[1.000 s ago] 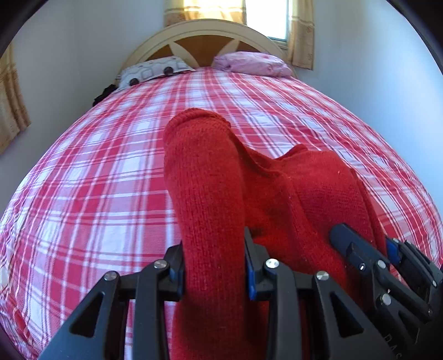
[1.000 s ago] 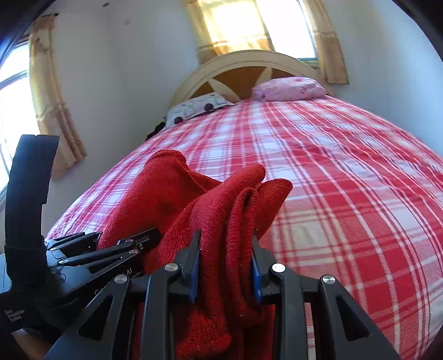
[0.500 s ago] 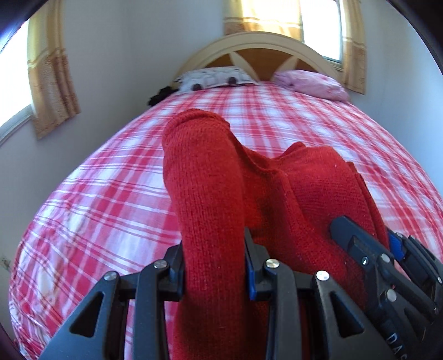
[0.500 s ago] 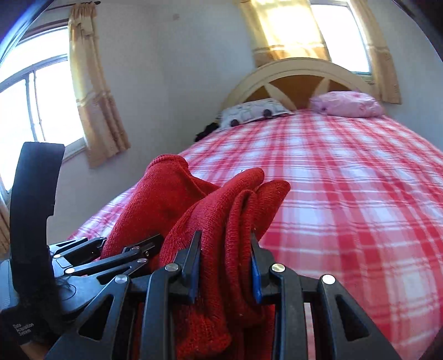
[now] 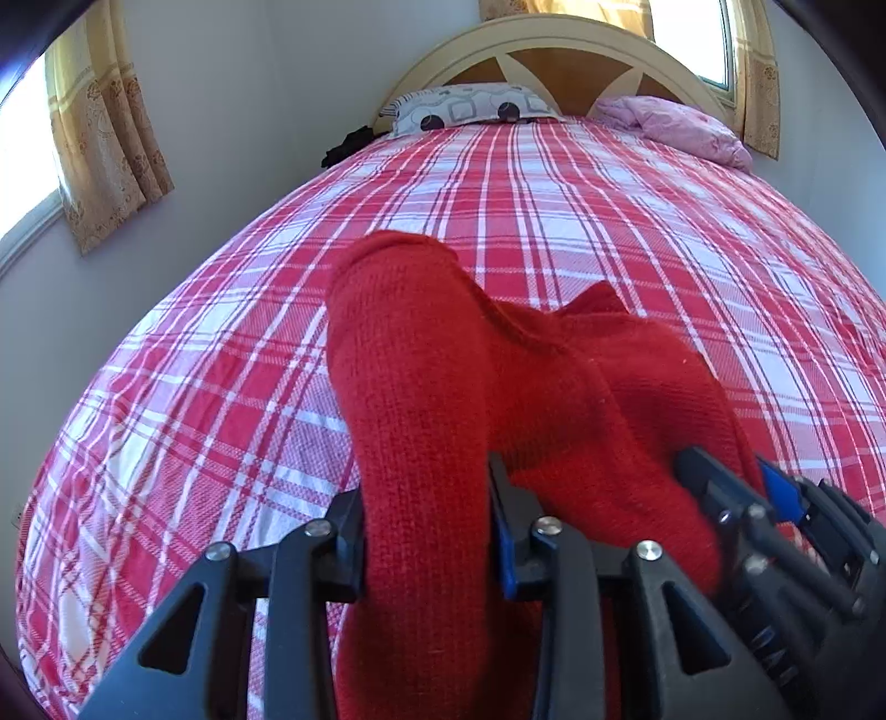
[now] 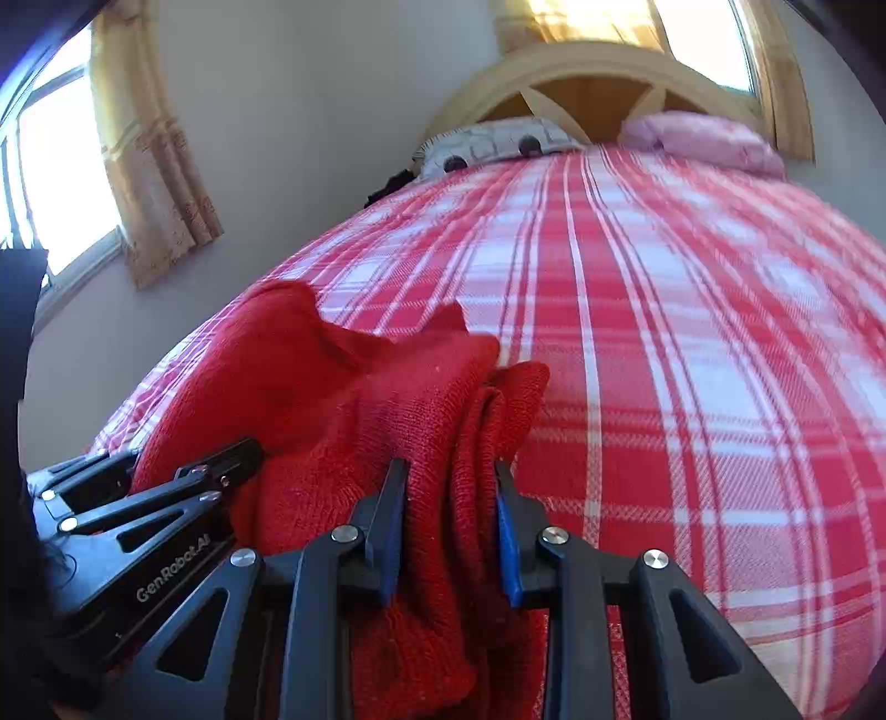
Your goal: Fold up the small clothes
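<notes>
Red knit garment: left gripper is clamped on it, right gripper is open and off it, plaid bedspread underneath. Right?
Not quite. In the right wrist view the right gripper is shut on the red knit garment too. The rest holds: the left gripper is clamped on it, above the plaid bedspread.

Two pillows on plaid bed

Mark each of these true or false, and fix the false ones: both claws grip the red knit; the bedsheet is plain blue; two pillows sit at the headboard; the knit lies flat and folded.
1. Both claws grip the red knit garment. True: left claw and right claw are each shut on it.
2. The bedsheet is plain blue. False: red and white plaid.
3. Two pillows sit at the headboard. True: patterned pillow, pink pillow.
4. The knit lies flat and folded. False: bunched, held in both claws.
</notes>
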A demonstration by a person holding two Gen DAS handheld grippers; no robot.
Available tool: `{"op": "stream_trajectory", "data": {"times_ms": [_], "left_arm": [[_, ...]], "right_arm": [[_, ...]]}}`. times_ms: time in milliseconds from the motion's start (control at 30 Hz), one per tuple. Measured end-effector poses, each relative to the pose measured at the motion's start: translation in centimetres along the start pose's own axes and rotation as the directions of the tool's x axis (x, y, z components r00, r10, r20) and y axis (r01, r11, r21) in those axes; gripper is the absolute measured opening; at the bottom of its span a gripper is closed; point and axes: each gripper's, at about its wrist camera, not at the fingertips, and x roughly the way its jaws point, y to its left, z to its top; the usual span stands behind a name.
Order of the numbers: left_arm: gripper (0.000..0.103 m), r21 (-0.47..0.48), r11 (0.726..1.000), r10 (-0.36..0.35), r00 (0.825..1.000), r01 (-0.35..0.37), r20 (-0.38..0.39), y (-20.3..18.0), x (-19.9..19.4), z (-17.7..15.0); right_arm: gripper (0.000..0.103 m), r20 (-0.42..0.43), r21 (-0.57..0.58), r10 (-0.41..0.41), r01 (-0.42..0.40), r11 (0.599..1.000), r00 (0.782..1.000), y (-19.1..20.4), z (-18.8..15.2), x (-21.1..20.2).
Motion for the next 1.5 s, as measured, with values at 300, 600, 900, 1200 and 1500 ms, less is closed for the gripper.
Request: {"op": "stream_trajectory", "data": {"times_ms": [300,600,900,1200,1500], "left_arm": [[0.074,-0.095,0.995,-0.024,1.0,0.025,0.01,4.5,-3.1,-1.5],[0.076,-0.089,0.996,0.011,1.0,-0.01,0.017,4.1,-5.5,-5.2],[0.079,-0.074,0.996,0.042,0.999,-0.044,-0.021,3.2,-6.1,-7.6],[0.088,-0.102,0.993,0.066,0.998,-0.063,0.026,3.1,-11.0,-10.4],[0.103,-0.119,0.989,0.118,0.96,-0.09,0.253,3.7,-20.4,-13.0]], "right_arm": [[0.034,-0.022,0.127,0.099,-0.095,0.987,0.995,-3.3,0.4,-2.0],[0.034,0.058,-0.138,0.06,-0.051,0.989,0.997,1.8,-3.7,-9.0],[0.034,-0.086,-0.087,0.053,-0.06,0.994,0.995,1.4,-7.2,-7.8],[0.044,0.039,-0.043,0.014,-0.012,0.999,0.999,1.8,-10.0,-15.5],[0.069,0.312,-0.106,-0.066,0.104,0.989,0.948,5.2,-10.3,-24.8]]}}
